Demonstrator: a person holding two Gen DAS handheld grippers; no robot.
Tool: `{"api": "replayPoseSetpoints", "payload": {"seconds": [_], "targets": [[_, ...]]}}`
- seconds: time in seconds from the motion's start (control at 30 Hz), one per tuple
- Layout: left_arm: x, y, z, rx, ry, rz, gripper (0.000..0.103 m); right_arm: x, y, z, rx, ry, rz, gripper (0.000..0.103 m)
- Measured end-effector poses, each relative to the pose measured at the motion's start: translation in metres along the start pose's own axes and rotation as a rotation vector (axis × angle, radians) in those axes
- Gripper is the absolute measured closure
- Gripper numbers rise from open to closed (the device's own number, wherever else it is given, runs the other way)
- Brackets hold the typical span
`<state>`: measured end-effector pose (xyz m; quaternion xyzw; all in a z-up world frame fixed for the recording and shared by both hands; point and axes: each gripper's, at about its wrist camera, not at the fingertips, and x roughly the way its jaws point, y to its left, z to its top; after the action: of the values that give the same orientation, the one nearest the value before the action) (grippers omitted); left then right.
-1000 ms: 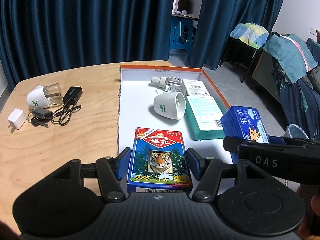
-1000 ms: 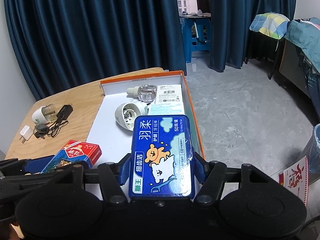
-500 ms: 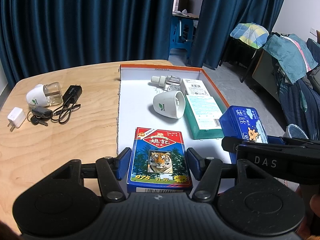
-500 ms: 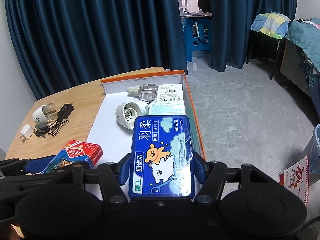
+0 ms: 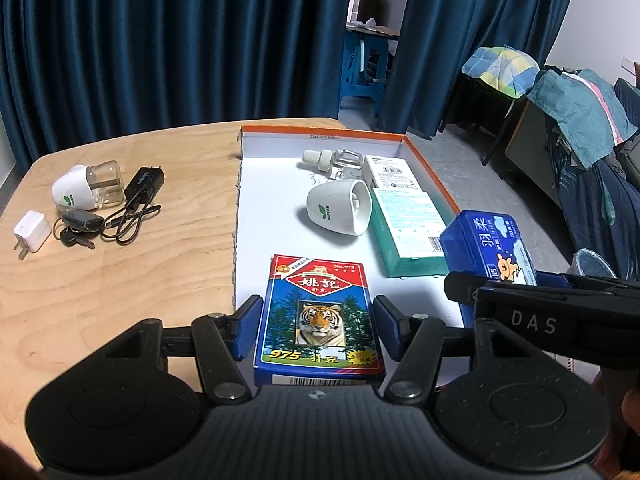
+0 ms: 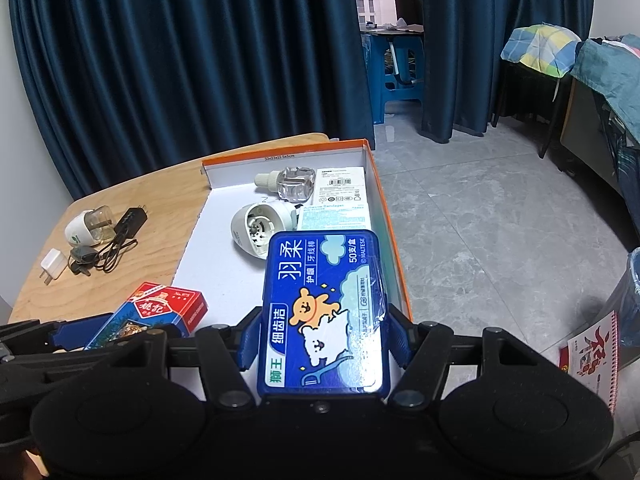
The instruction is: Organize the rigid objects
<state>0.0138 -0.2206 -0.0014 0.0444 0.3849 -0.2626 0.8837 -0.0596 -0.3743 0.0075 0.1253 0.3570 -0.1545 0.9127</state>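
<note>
My left gripper (image 5: 318, 330) is shut on a blue playing-card box with a tiger picture (image 5: 318, 316), held over the near end of the white, orange-rimmed box lid (image 5: 272, 216). My right gripper (image 6: 324, 336) is shut on a blue dental-floss case with a bear drawing (image 6: 326, 312), held above the lid's near right corner. That case also shows at the right in the left wrist view (image 5: 490, 246). The card box shows at lower left in the right wrist view (image 6: 160, 312).
In the lid lie a white plug-in vaporizer (image 5: 340, 210), a clear refill bottle (image 5: 340, 159), a white carton (image 5: 390, 172) and a green bandage box (image 5: 408, 232). On the wooden table (image 5: 100, 272) left of it lie another vaporizer (image 5: 86, 190), a black charger with cable (image 5: 136, 196), keys and a white plug (image 5: 30, 232).
Both grippers have drifted slightly, still holding their boxes; the floss case sits a touch further over the lid. Nothing was let go.
</note>
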Motion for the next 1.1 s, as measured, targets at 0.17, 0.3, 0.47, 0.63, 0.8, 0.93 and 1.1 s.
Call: {"api": "replayPoseSetpoints", "payload": {"seconds": [0.17, 0.3, 0.47, 0.63, 0.8, 0.93, 1.1], "targets": [[0.0005, 0.0006, 0.0000, -0.007, 0.000, 0.004, 0.042, 0.0003, 0.0000, 0.0002, -0.001, 0.000, 0.001, 0.028], [0.0008, 0.0008, 0.0000, -0.008, 0.000, 0.005, 0.042, 0.0005, -0.0001, 0.0002, 0.002, 0.000, 0.000, 0.028], [0.0009, 0.0005, -0.0002, -0.008, -0.001, 0.003, 0.042, 0.0003, -0.0003, 0.0002, 0.003, 0.000, 0.000, 0.028], [0.0012, 0.0006, -0.0006, -0.012, 0.000, 0.004, 0.042, 0.0004, -0.0003, 0.0003, 0.002, 0.000, 0.000, 0.028], [0.0017, 0.0006, -0.0007, -0.016, 0.001, 0.004, 0.042, 0.0005, -0.0002, 0.0003, 0.006, 0.000, 0.000, 0.028], [0.0016, 0.0010, -0.0010, -0.020, 0.000, 0.003, 0.042, 0.0007, -0.0001, 0.0001, 0.005, 0.002, -0.002, 0.028], [0.0011, 0.0009, -0.0011, -0.020, -0.001, 0.000, 0.042, 0.0015, 0.0000, -0.0005, 0.009, 0.002, -0.001, 0.028]]}}
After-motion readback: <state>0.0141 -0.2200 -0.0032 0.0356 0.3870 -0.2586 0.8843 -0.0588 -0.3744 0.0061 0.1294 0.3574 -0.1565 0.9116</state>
